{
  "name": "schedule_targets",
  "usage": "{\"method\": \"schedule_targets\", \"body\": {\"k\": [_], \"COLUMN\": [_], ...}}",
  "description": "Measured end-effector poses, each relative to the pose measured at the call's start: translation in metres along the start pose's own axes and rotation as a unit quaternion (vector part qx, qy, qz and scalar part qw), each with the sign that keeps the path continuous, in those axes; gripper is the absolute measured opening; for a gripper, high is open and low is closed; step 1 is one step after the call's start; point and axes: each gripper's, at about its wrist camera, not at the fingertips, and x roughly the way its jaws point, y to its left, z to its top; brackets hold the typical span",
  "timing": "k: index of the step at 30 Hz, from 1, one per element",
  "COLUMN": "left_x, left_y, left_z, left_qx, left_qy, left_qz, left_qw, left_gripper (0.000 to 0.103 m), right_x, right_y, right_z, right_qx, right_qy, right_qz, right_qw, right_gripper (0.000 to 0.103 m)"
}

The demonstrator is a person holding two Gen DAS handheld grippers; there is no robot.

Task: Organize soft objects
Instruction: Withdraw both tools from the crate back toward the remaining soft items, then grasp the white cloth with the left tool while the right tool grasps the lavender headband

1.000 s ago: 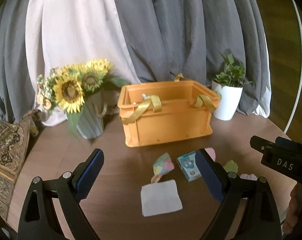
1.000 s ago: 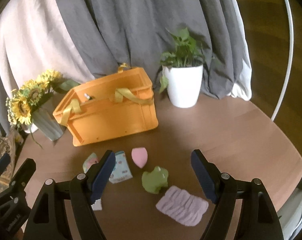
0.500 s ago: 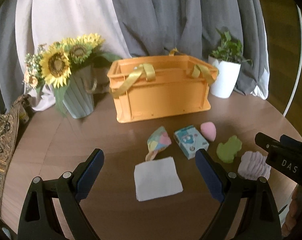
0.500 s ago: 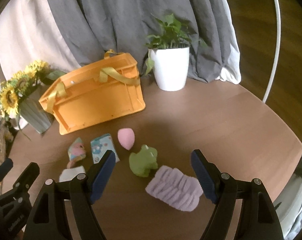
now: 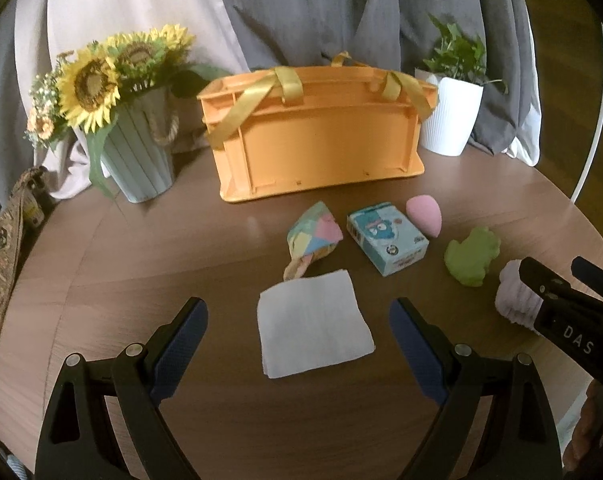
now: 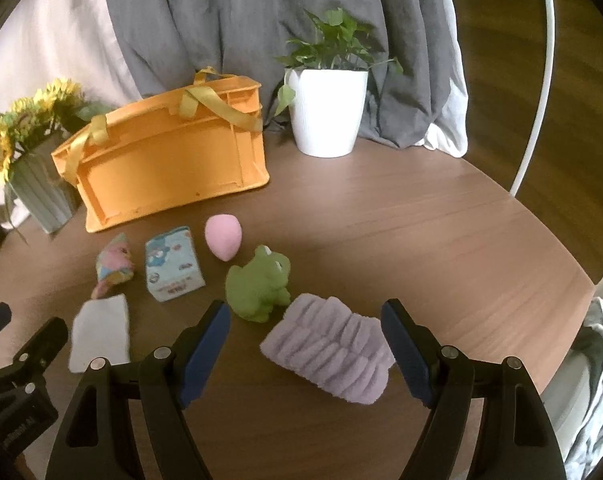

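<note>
Round brown tabletop point(image 5: 141, 264), grey curtains behind | left claw point(image 5: 297, 344) wide apart over white cloth point(image 5: 313, 330) | right claw point(image 6: 305, 346) apart over purple headband point(image 6: 333, 354) near front edge | risk: flat cloth slips, pads scrape wood | orange basket point(image 5: 321, 144) at back.

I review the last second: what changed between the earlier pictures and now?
Both grippers came down toward the table: the left gripper over the white cloth, the right gripper over the purple headband. Both stayed open; nothing was grasped, and no object moved.
</note>
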Motion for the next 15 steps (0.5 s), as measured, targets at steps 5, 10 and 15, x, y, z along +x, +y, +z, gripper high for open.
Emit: {"method": "schedule_targets", "body": {"k": [5,10,15], "left_x": [0.013,0.029,0.044], "left_y": [-0.001,-0.004,-0.005], "left_z": [-0.004,-0.007,-0.008], "left_qx": [0.000,0.003,-0.002], "left_qy": [0.013,0.027,0.041], "left_qz": [-0.002,-0.006,-0.012], "left_qw": [0.9999,0.9996,0.9991], "left_gripper": [0.091,0.089,0.085], "right_x": [0.010,0.021,0.030], "right_y": [0.002,0.001,0.001], "right_z": [-0.005,-0.010,-0.014], "right_qx": [-0.004,-0.004,-0.007], "right_qy": [0.005,0.015,0.026], "right_qz": [-0.009,-0.017,-0.021], "right_qw": [1.000,1.000,0.999], "right_gripper": [0.079,0.079,0.079]}}
